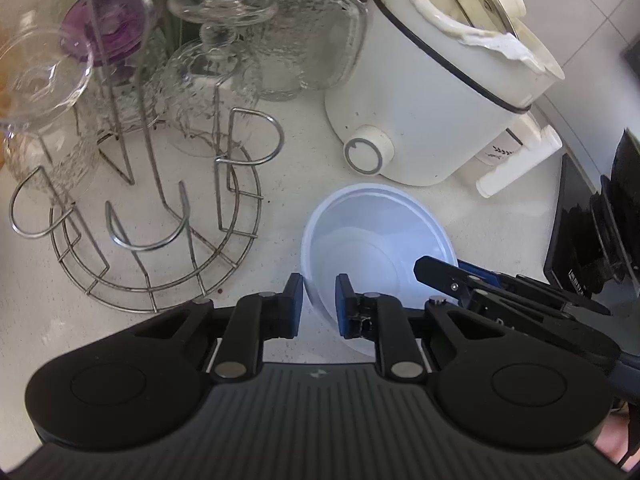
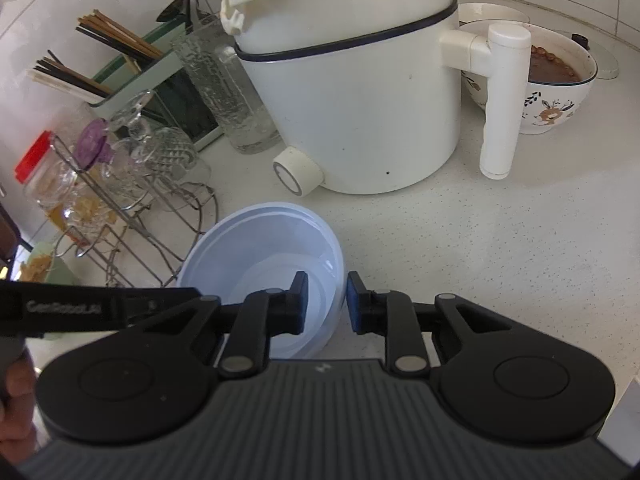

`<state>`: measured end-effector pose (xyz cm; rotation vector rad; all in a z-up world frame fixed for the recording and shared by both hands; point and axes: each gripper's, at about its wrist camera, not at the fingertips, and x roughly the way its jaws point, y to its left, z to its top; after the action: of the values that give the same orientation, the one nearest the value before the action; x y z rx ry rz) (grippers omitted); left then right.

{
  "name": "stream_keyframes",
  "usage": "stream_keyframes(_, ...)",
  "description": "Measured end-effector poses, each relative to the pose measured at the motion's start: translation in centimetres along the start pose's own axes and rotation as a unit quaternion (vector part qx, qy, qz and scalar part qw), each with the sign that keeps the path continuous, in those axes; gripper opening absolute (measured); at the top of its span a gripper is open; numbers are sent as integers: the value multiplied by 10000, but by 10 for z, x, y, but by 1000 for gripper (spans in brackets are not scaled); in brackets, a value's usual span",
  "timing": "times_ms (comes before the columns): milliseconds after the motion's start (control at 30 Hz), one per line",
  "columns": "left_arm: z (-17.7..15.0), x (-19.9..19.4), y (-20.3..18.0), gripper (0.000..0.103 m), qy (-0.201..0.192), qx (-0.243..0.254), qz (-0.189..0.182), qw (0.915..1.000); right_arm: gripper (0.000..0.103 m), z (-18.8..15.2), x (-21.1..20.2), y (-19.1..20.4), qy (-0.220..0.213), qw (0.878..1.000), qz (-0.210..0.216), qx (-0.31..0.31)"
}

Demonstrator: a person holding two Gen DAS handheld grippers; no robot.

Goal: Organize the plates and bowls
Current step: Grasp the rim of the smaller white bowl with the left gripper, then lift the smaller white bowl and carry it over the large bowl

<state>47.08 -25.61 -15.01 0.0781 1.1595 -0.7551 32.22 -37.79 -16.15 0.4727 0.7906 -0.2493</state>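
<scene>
Straddling opposite rims of the white bowl (image 1: 376,248) with jaws apart, the left gripper (image 1: 320,304) and right gripper (image 2: 326,300) should close evenly before lifting level.

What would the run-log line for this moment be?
left gripper: straddling near rim of white bowl, gap visible | right gripper: straddling bowl's right rim, gap visible | bowl: on counter, before cooker
</scene>
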Motion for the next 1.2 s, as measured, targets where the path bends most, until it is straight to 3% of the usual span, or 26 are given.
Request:
stream_keyframes(200, -1, -12, -11, 20, -173, -28, -22, 9998, 23, 0, -9, -4, -93, 9999, 98, 24)
stream_keyframes(733, -33, -93, -35, 20, -1053, -266, 109, 9940, 24, -4, -65, 4, -451, 9972, 566, -208)
stream_keyframes(1200, -90, -134, -48, 20, -1191, -287, 118, 9924, 24, -37, -110, 4, -810, 9936, 766, -164)
